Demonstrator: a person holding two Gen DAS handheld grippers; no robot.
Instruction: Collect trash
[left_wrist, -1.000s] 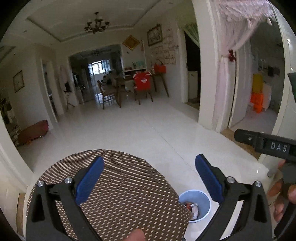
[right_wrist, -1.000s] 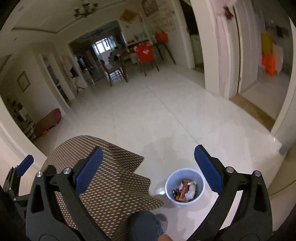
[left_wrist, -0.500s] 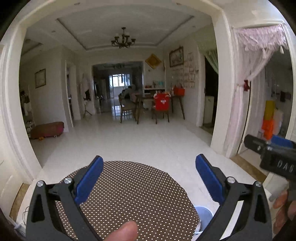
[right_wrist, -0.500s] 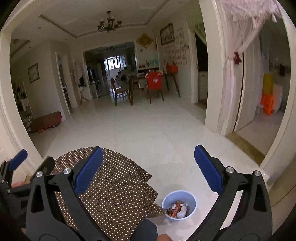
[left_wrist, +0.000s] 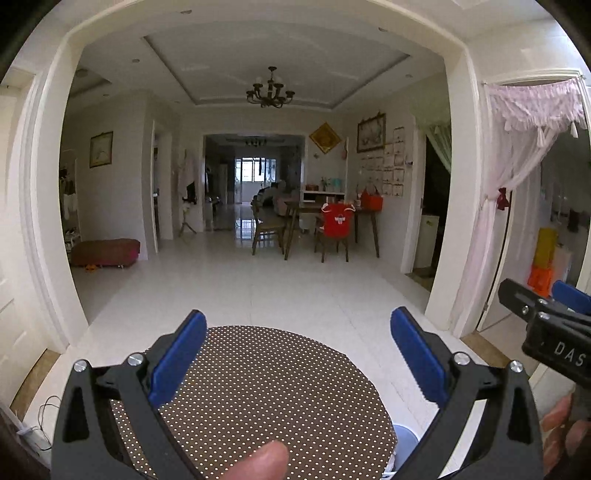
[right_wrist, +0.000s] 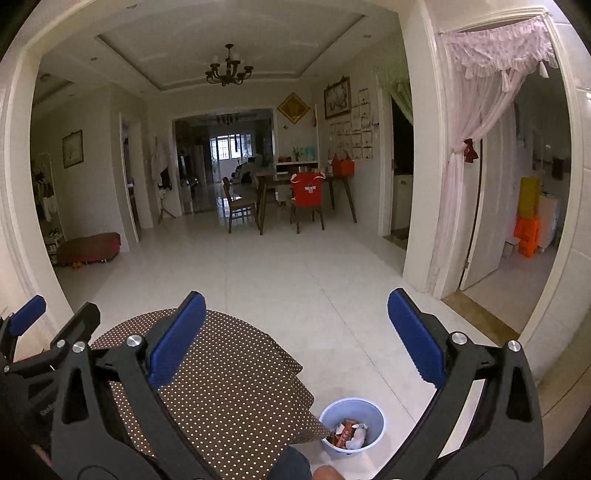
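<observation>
Both grippers, left (left_wrist: 297, 354) and right (right_wrist: 295, 338), gape wide, holding nothing; trash sits in the bin (right_wrist: 351, 428) beside the table (left_wrist: 266, 398). Swinging low could knock the bin over.

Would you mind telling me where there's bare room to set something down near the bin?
The polka-dot tabletop is bare across its whole visible top. The white floor is open from the table to the dining chairs. The light blue bin, tucked against the cloth's edge, already holds wrappers.

Blue bin (right_wrist: 352, 413) upright on floor, wrappers (right_wrist: 347, 435) inside.
</observation>
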